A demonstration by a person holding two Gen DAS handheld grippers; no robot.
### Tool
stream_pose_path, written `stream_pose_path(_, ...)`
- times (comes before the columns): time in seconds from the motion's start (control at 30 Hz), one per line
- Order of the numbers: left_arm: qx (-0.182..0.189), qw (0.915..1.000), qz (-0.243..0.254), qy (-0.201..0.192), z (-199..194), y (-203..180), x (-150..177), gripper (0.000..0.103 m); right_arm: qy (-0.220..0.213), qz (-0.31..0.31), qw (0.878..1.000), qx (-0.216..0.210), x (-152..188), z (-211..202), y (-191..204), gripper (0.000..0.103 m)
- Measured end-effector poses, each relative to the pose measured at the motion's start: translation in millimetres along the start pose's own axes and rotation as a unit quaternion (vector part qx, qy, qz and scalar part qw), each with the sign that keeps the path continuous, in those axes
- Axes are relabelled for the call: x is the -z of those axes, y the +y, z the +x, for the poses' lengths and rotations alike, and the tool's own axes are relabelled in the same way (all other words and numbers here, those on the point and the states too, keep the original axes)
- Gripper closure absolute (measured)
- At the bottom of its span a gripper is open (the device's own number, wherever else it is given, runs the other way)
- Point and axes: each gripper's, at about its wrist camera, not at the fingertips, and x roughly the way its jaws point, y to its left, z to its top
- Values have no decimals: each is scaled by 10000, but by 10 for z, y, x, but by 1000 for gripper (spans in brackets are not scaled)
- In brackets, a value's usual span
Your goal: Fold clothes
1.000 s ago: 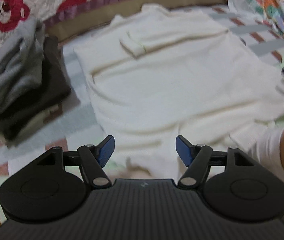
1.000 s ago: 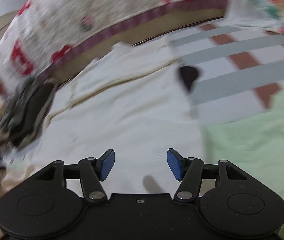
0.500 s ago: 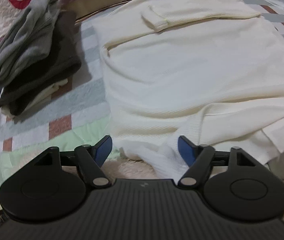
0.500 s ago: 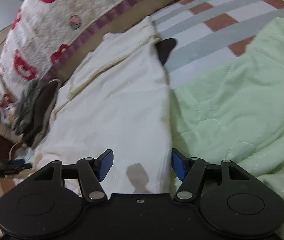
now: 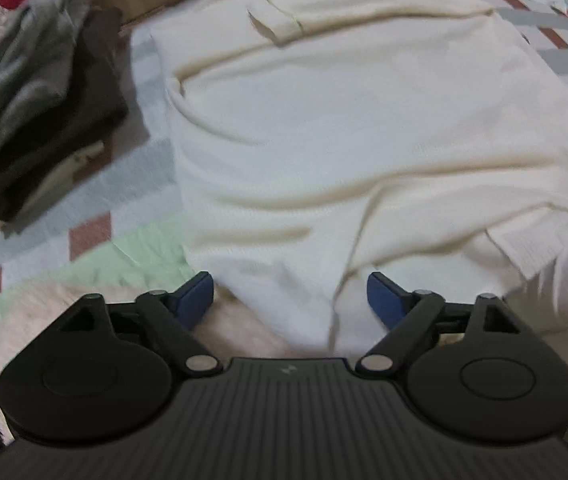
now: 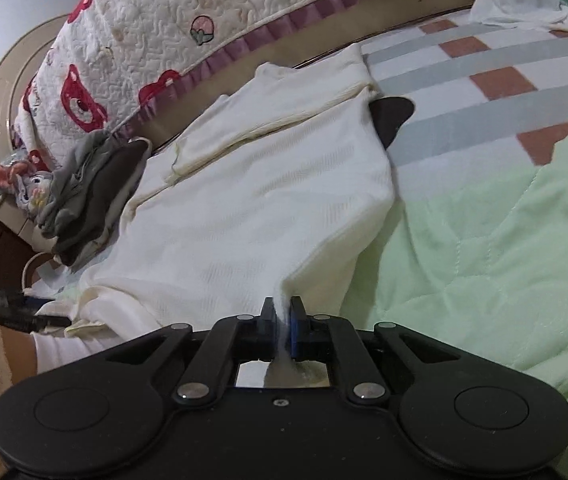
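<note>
My right gripper (image 6: 282,316) is clamped on the cream sweater's (image 6: 268,200) edge; my left gripper (image 5: 290,300) gapes wide over its hem.

— What are the right tongs (image 6: 282,312) doing?

— They are pinching a bunched edge of the cream sweater (image 6: 260,200), with the blue pads pressed together on the fabric, which is rising in a small peak toward them.

— And the rest of it?

— It is lying spread across the bed (image 6: 484,220), over a pale green quilt and a checked sheet. A dark patch (image 6: 390,114) is peeking out at its far right edge.

— Anything beside it?

— A pile of grey and dark folded clothes (image 6: 92,192) is sitting just left of the sweater, and a bear-print quilt (image 6: 172,32) is running along behind. A person's white sleeve (image 6: 60,354) is showing at lower left.
</note>
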Motion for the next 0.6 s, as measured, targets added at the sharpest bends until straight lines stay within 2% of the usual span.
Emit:
stream_pose_path(0.07,-168,9998,73,33,53,-52,18,18,93,17,9998,160,-4,16,-20,89)
stream_pose_path(0.1,-208,9998,66,3,66,-67,15,23,168,56,9995,244,7,44,-39,83)
stream_pose_path(0.13,-208,9997,64,-76,63,-72,12,53,269,113,9991,303,20,76,-62,59)
stream_pose_path(0.2,-242,9995,-32,-177,61,-36,13,99,372,156,9989,246,66,147,-89,38)
stream_pose_path(0.23,-292,9990,-143,-295,33,7,20,99,423,178,9987,217,89,183,-102,38)
stream_pose_path(0.27,-299,9976,-266,-570,-68,47,36,100,369,212,9988,228,102,194,-111,38)
stream_pose_path(0.3,-307,9952,-389,-845,-169,88,53,100,315,247,9989,239,115,204,-120,51)
stream_pose_path(0.33,-318,9919,-510,-1119,-276,128,71,100,260,281,9990,250,127,215,-129,95)
stream_pose_path(0.4,-379,9820,-840,-1647,-623,214,134,100,79,415,9988,-241,90,64,-142,97)
stream_pose_path(0.5,-107,9704,-1461,-1921,-961,360,291,100,-480,478,9918,-1086,-31,-353,-159,97)
stream_pose_path(0.53,-26,9662,-1647,-1985,-1054,401,342,100,-577,461,9911,-1104,-67,-433,-165,97)
stream_pose_path(0.57,-24,9686,-1665,-1844,-991,382,380,100,-674,443,9904,-1119,-104,-512,-171,97)
stream_pose_path(0.6,-22,9709,-1682,-1704,-927,363,418,100,-484,383,9942,-883,-77,-456,-169,97)
